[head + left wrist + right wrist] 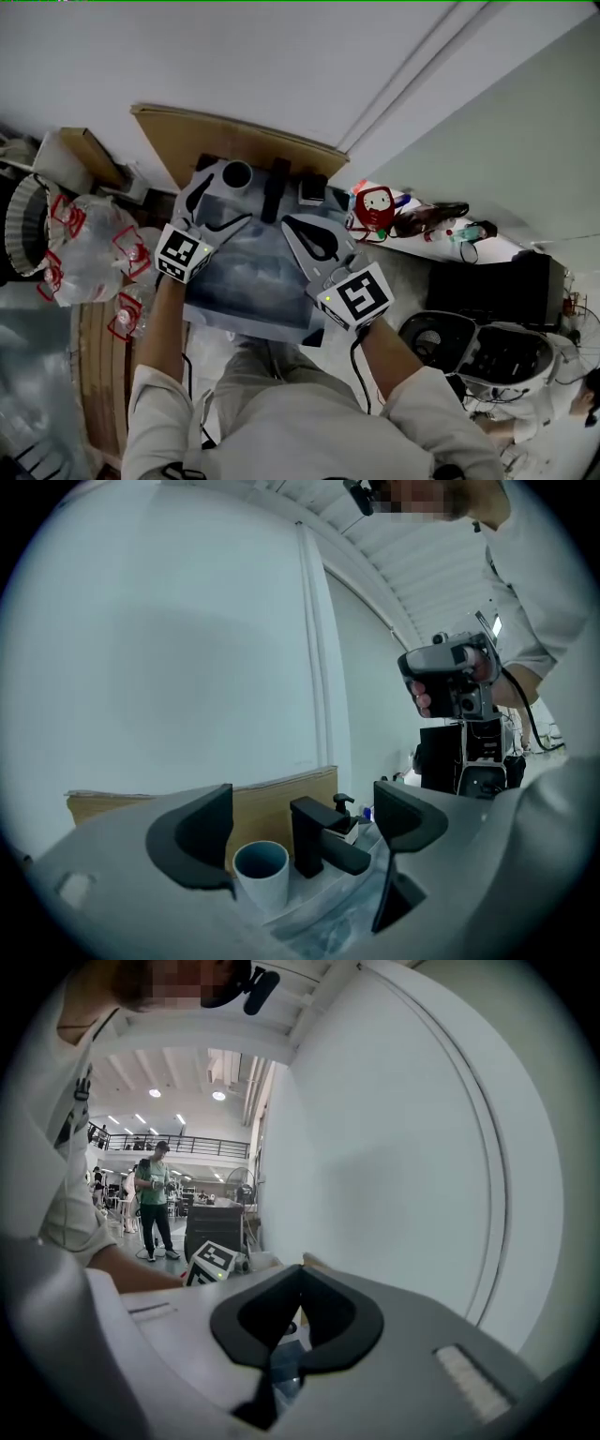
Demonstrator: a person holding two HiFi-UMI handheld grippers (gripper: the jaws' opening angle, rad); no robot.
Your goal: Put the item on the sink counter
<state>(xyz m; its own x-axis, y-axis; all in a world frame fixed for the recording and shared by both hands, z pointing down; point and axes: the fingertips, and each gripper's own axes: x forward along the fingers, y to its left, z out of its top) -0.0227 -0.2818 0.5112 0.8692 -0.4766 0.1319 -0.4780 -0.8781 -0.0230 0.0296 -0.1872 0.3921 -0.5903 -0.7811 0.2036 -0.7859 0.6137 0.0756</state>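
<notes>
A pale cup [236, 174] stands upright at the back of the sink counter, left of a black faucet [275, 187]. My left gripper [217, 197] hovers over the basin [248, 277] and is open. In the left gripper view the cup [262, 872] sits low between the jaws, close to the left one, and I cannot tell whether it touches. The faucet [319, 841] and a soap dispenser [345, 813] stand just beyond. My right gripper [305, 234] is over the basin's right side, shut with nothing in it [302, 1274].
A brown board [234, 136] leans on the white wall behind the sink. Clear bags of bottles [89, 248] lie at the left. A red-and-white object [375, 211] and clutter sit on a white ledge at the right, with black equipment [487, 352] below. A person [155, 1199] stands far off.
</notes>
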